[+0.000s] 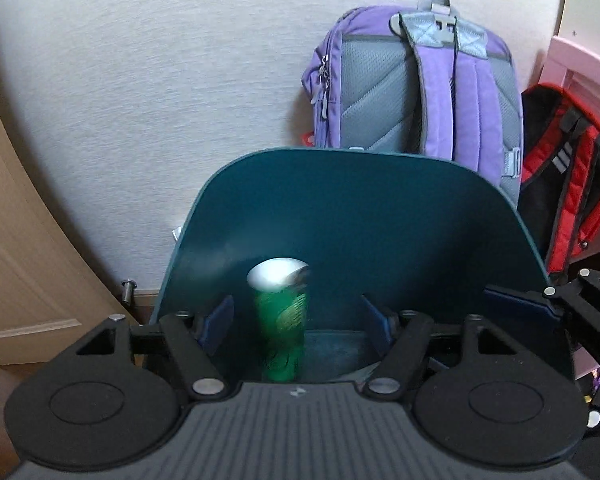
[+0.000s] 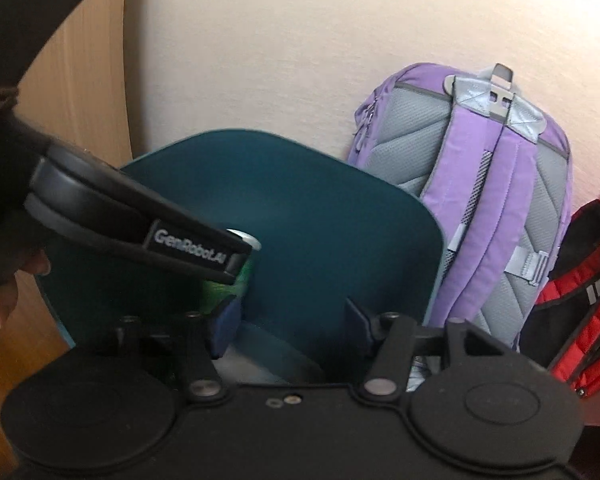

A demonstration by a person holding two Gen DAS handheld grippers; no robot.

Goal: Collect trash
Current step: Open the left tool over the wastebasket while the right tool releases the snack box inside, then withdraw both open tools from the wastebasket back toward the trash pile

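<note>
A green cup with a white inside is motion-blurred, upright between the fingers of my left gripper. That gripper is open, with a gap between each blue pad and the cup. Behind the cup stands the raised lid of a teal bin, with the bin's mouth below. My right gripper is open over the same bin with nothing between its pads. In the right wrist view the left gripper's black housing hides most of the cup. Something pale lies low in the bin.
A purple and grey backpack leans on the wall behind the bin. A red and black bag sits to its right. A wooden door is at the left, with a doorstop near the floor. A person's hand holds the left gripper.
</note>
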